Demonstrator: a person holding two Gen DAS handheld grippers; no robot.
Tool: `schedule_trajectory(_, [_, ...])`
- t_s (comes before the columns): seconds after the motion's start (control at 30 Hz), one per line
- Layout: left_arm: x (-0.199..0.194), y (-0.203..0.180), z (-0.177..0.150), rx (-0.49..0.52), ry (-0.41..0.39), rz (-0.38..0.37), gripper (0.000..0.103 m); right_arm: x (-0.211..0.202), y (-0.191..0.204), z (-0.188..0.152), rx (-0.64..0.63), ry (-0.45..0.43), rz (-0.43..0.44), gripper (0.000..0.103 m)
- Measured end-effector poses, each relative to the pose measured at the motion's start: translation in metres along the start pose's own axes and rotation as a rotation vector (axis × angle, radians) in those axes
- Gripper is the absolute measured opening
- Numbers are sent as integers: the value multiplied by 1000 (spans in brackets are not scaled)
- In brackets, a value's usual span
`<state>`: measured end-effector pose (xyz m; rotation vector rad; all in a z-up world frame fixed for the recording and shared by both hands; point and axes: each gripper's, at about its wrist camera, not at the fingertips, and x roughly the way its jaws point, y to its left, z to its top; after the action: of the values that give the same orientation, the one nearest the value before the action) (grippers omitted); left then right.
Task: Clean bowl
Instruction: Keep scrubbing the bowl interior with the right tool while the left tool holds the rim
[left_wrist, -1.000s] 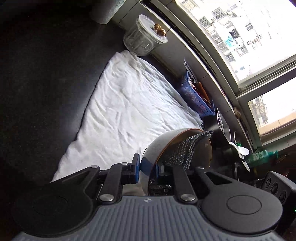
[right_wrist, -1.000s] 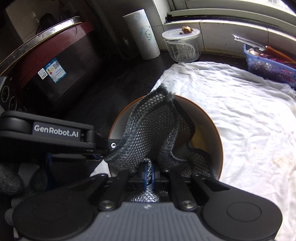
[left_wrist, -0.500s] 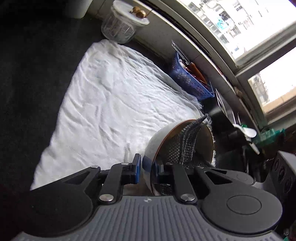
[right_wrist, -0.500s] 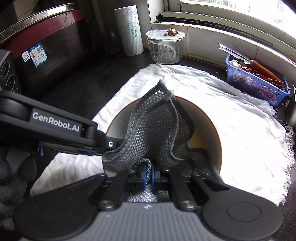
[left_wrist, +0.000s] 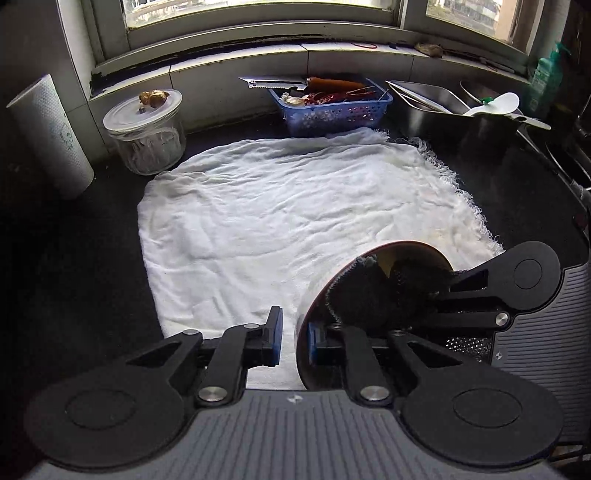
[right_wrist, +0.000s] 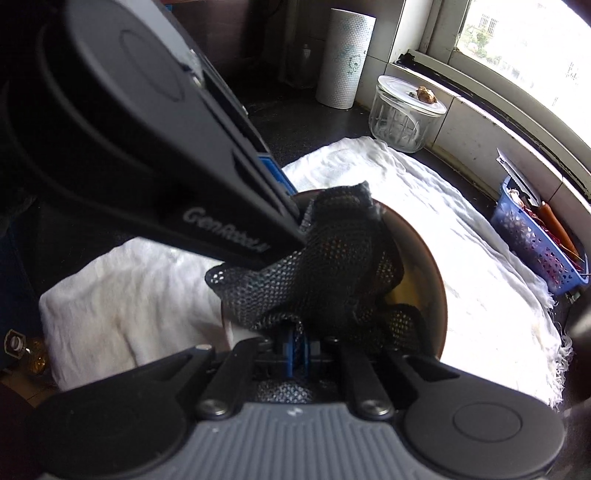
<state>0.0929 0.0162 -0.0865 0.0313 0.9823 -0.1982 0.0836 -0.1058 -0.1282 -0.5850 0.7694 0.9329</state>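
A brown-rimmed bowl (left_wrist: 402, 253) is held tilted above the white towel (left_wrist: 288, 206). My left gripper (left_wrist: 293, 338) straddles its near rim, one finger outside, one inside; a visible gap shows between the outer pad and the bowl wall. My right gripper (right_wrist: 297, 345) is shut on a dark mesh scrubbing cloth (right_wrist: 332, 266), which is pressed inside the bowl (right_wrist: 424, 258). The cloth (left_wrist: 369, 291) fills the bowl's inside in the left wrist view. The left gripper body crosses the top left of the right wrist view.
A glass jar with lid (left_wrist: 146, 133) and a paper towel roll (left_wrist: 50, 136) stand at the back left. A blue basket (left_wrist: 328, 107) with utensils and a steel tray (left_wrist: 436, 107) sit under the window. A dark counter surrounds the towel.
The left gripper and bowl have swung round to face the window. The left outer pad now stands apart from the bowl wall. The right gripper stays shut on the cloth in the bowl.
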Motion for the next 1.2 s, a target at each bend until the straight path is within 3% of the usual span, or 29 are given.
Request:
schedule_trajectory(0.07, [1, 6, -5, -86, -14, -19, 6, -1, -7, -1, 38, -3, 9, 5])
schedule_trajectory(0.27, [11, 47, -43, -557, -29, -202, 7, -2, -26, 1, 242, -21, 45, 5])
schedule_trajectory(0.37, [15, 52, -62, -725, -41, -264, 8, -4, -30, 3, 320, -27, 63, 6])
schedule_trajectory(0.5, [19, 59, -77, -888, -45, -324, 11, -3, -35, 2, 406, -32, 87, 6])
schedule_trajectory(0.63, [21, 63, -77, -926, -33, -338, 12, -1, -37, 2, 453, -44, 94, 6])
schedule_trajectory(0.67, [20, 59, -73, -879, -27, -315, 11, -1, -37, 2, 458, -44, 96, 5])
schedule_trajectory(0.8, [5, 19, -33, -373, 6, -59, 13, -1, -30, 4, 358, -26, 70, 6])
schedule_trajectory(0.9, [-5, 0, -12, -136, -14, 28, 14, -1, -13, 6, 181, -11, 12, 6])
schedule_trajectory(0.97, [-3, -5, -2, -37, 7, 48, 14, -2, -3, 5, 79, -2, -10, 6])
schedule_trajectory(1.07, [4, -5, 3, 28, 40, 38, 14, -2, 8, 1, -78, 7, -48, 6])
schedule_trajectory(1.2, [3, -1, -2, 1, 3, -38, 8, -4, 6, -2, -151, 14, -80, 6])
